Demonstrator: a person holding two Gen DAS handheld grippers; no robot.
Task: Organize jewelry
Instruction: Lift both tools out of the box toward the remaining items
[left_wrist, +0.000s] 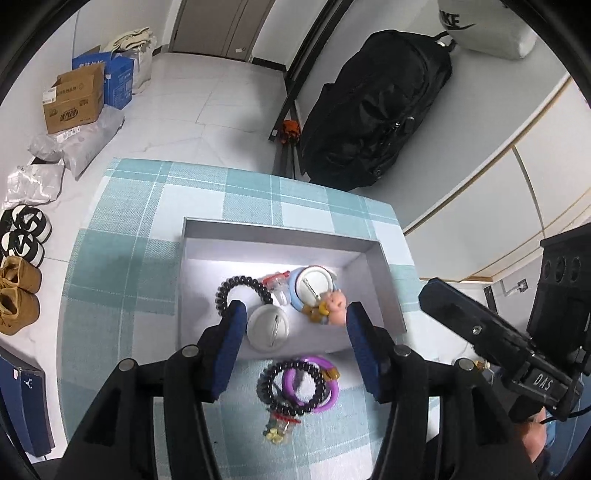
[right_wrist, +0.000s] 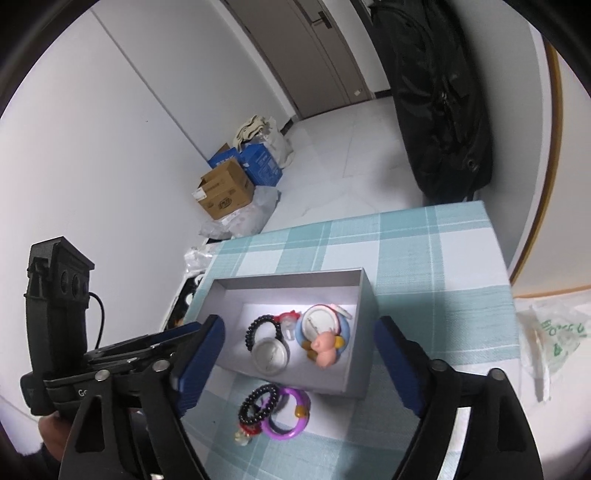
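Note:
A grey open box (left_wrist: 280, 230) (right_wrist: 288, 275) sits on a teal plaid tablecloth (left_wrist: 122, 258). Inside lie a black bead bracelet (left_wrist: 236, 286) (right_wrist: 258, 325), a white round badge (left_wrist: 267, 328) (right_wrist: 271, 354), a blue-rimmed badge (left_wrist: 314, 286) (right_wrist: 321, 321) and a pink pig charm (left_wrist: 336, 306) (right_wrist: 325, 350). On the cloth in front of the box rest a second black bead bracelet (left_wrist: 291, 387) (right_wrist: 258, 404) and a purple bangle (left_wrist: 316, 360) (right_wrist: 284, 434). My left gripper (left_wrist: 295, 310) hovers open over the box's near edge, holding nothing. My right gripper (right_wrist: 299, 325) is wide open above the box, also holding nothing.
A black duffel bag (left_wrist: 373, 118) stands on the floor beyond the table. Cardboard boxes (left_wrist: 74, 99) and shoes (left_wrist: 22, 236) line the left wall. A crumpled plastic bag (right_wrist: 550, 332) lies to the right of the cloth. The table's far edge is just beyond the box.

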